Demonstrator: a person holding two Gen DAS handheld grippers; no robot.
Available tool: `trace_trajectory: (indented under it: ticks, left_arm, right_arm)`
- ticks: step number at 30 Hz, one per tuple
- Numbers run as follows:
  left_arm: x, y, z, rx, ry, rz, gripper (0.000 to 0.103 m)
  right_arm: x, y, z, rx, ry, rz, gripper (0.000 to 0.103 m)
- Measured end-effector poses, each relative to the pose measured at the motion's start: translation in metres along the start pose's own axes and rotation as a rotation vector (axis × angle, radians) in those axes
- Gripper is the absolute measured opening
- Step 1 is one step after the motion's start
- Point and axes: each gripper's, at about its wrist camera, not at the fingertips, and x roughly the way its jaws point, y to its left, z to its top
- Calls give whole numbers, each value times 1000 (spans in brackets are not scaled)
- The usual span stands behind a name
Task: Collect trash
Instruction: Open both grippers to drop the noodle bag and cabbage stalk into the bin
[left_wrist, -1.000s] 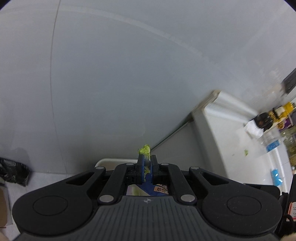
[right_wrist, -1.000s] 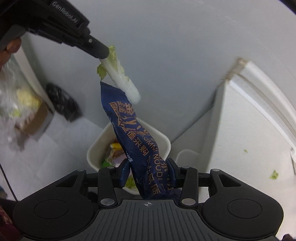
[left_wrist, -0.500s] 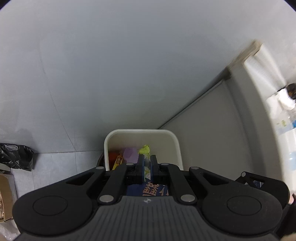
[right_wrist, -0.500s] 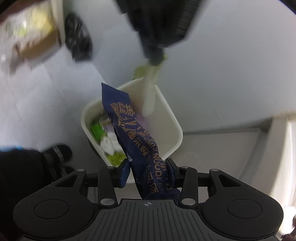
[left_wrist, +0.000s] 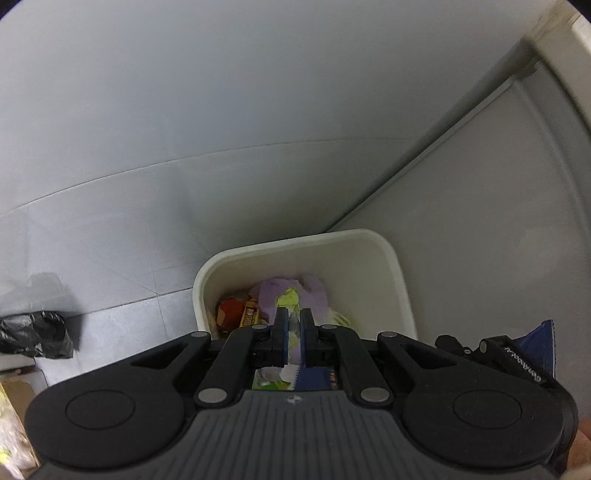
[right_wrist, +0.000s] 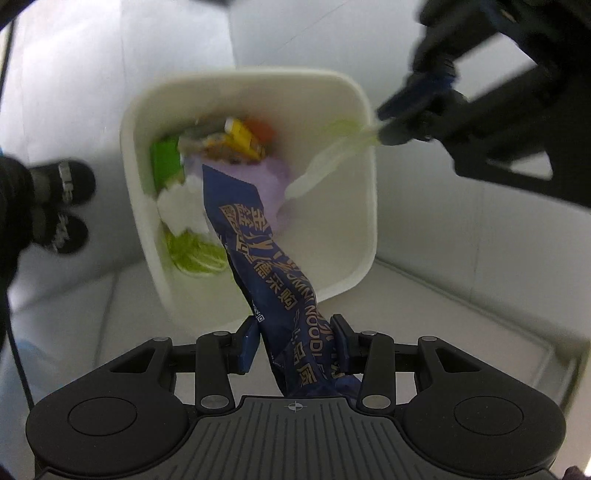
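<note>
Right claw (right_wrist: 293, 341): clamped on a dark blue noodle wrapper (right_wrist: 266, 254), whose free end hangs over the open white bin (right_wrist: 369, 206). Left claw (left_wrist: 293, 326): closed tight on a pale green cabbage stalk (right_wrist: 325, 162), held above the bin's far rim. Bin contents: purple paper, yellow and red packets, green scraps, white tissue. Floor: pale grey tile (left_wrist: 122, 280), bin standing against a grey wall and cabinet side. Crumpled black bag (left_wrist: 35, 334) on the floor, well apart. Blurred dark shoes (right_wrist: 62, 206) beside the bin; the wrapper's lower end is hidden behind the claw body.
</note>
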Motion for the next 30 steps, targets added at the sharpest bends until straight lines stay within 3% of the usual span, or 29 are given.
trace_trajectory:
  ticks: [11,12,14,15,16,18,21,30]
  left_arm:
    - [35,-11,10,124,93,34,7]
    - [37,-12,11,136,100,39,17]
    - [39,-17,14,162,106,45,29]
    - [40,-18,15,172,107,43,32]
    - [40,-19,15,178,112,40,35]
    - [40,-18,17,181,121,37,49]
    - [38,-19,17,182,122,28,62]
    - [25,-20,16,175,108,17,72]
  right_arm:
    - [19,0,-1,-16,19,43,41]
    - [21,-1,-1,-11,19,40,43]
    - [22,-4,-1,0,12,32,62]
    - [21,-5,-2,5,1,30,78]
    - [21,-6,-2,7,-11,29,83]
    - [19,-9,-2,16,-21,32,84]
    - [17,-13,-2,39,-23,27,84]
    - [3,-19,-10,78,-42,26,85]
